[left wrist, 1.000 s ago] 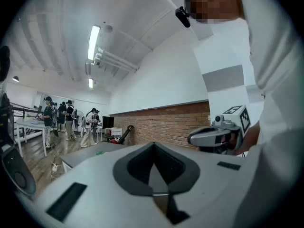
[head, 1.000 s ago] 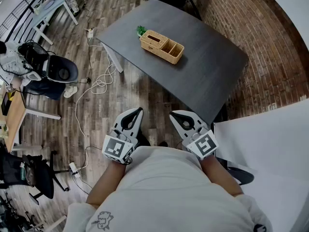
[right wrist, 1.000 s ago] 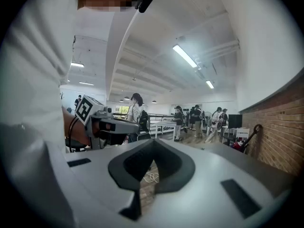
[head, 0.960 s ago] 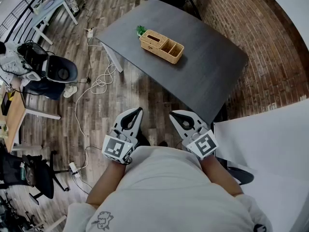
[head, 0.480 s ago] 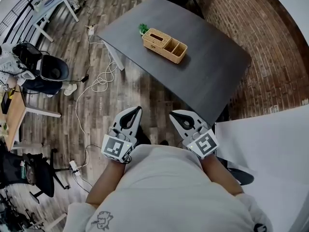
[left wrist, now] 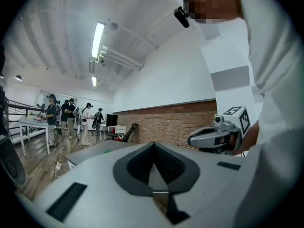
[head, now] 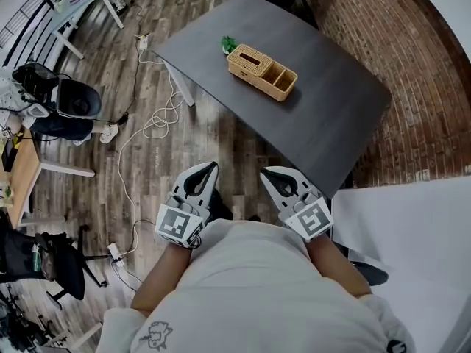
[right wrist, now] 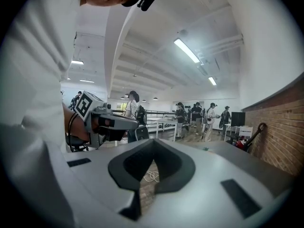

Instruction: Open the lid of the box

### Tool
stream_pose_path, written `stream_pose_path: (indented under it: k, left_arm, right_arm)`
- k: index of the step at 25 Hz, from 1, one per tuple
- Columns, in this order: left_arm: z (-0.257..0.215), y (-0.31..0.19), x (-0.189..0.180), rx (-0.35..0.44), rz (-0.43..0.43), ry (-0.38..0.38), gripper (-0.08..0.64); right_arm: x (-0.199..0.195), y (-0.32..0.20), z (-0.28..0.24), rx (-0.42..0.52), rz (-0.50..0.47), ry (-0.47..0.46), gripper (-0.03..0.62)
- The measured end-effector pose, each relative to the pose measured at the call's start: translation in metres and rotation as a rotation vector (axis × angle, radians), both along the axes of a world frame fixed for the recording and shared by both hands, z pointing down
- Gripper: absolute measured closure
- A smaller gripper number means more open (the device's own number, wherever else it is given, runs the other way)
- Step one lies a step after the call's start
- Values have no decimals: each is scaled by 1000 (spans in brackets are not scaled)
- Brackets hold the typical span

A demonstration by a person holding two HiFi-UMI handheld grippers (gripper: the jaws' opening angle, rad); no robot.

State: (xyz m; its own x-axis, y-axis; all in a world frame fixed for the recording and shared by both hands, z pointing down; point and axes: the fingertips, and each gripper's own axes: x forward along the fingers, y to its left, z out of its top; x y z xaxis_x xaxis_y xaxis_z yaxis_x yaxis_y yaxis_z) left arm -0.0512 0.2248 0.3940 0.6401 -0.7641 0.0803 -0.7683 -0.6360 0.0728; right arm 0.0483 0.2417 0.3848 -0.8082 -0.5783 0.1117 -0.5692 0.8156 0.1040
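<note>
A woven wicker box [head: 261, 71] stands on the dark grey table [head: 324, 101], near its far edge. A lid with a slot covers the box's left part [head: 249, 59]; the right part shows two uncovered compartments. Both grippers hang close to my torso, well short of the table and above the wooden floor. My left gripper [head: 212, 166] [left wrist: 153, 144] is shut with nothing in it. My right gripper [head: 263, 172] [right wrist: 153, 141] is also shut and holds nothing. Each gripper view shows the other gripper beside it, and the box appears in neither.
A small green object [head: 229, 45] lies just beyond the box. White cables [head: 151, 127] trail over the wood floor left of the table. A dark chair [head: 73, 98] stands at far left, a brick wall [head: 419, 65] at right. Several people [right wrist: 204, 120] stand far back.
The head view has shifted, so the table and box now sit slightly further right in the picture. Both grippers stay shut in the same place by my torso.
</note>
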Motion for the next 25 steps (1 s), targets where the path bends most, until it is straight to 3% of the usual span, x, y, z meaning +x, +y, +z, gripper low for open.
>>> stream_pose_path:
  k: [9,20,25]
  left_arm:
    - [3,-58,-50,-6,29,5,549]
    - [0,-109,-104,-10,102,23,549]
    - [2,-120,-131,-14,97,39,549]
  right_arm:
    - [-52,-57,9,-38,17,5,566]
    - [-115,-116,12,-84,79,46,454]
    - [-150,-128,15,-94,56,59,408]
